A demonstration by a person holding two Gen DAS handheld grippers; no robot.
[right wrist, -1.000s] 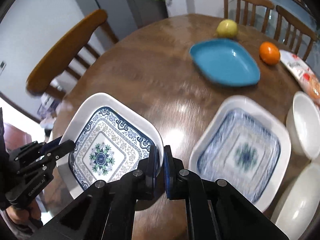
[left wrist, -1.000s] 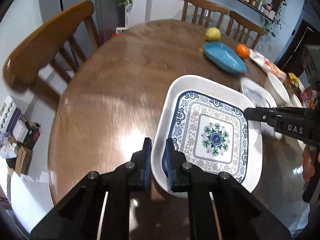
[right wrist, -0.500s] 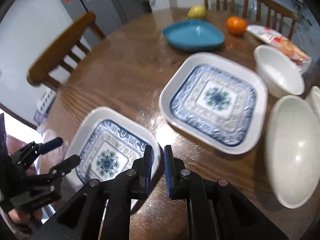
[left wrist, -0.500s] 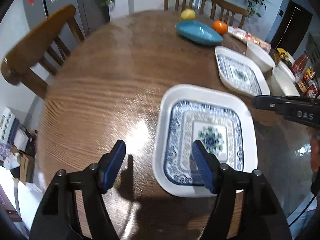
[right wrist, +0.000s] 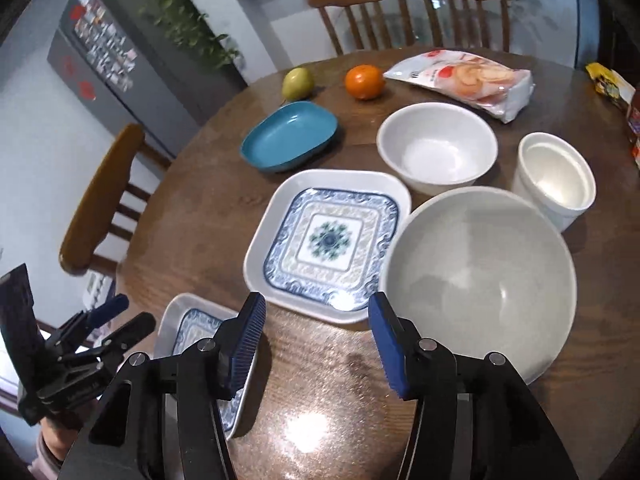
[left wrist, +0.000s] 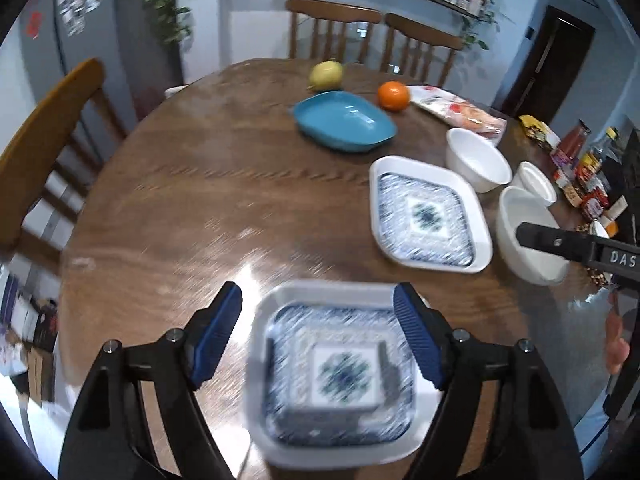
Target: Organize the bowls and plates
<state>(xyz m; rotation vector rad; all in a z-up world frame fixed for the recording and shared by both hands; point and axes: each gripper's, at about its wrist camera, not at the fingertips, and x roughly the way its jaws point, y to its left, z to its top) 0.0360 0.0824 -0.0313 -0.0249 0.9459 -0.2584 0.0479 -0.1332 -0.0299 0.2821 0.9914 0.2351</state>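
Observation:
My left gripper (left wrist: 318,300) hovers over a blue-patterned square plate (left wrist: 336,376) that lies flat at the table's near edge. Its jaws are opening and the pads stand clear of the rim. A twin patterned plate (right wrist: 328,240) lies mid-table. My right gripper (right wrist: 316,312) is in front of it over bare wood, jaws opening with nothing between them. A large white bowl (right wrist: 480,280) sits just right of that plate, with a smaller white bowl (right wrist: 438,148) and a white cup (right wrist: 556,180) behind. A teal dish (right wrist: 290,136) lies farther back.
An orange (right wrist: 365,82), a yellow-green fruit (right wrist: 298,82) and a snack bag (right wrist: 464,78) lie at the back of the round wooden table (left wrist: 200,208). Wooden chairs (left wrist: 44,136) stand at the left and far side. Bottles and packets (left wrist: 580,168) crowd the right edge.
Both grippers were shut on the near plate's rim; both have let go and opened. The plate now lies at the near table edge. Both views have swung right toward the bowls.

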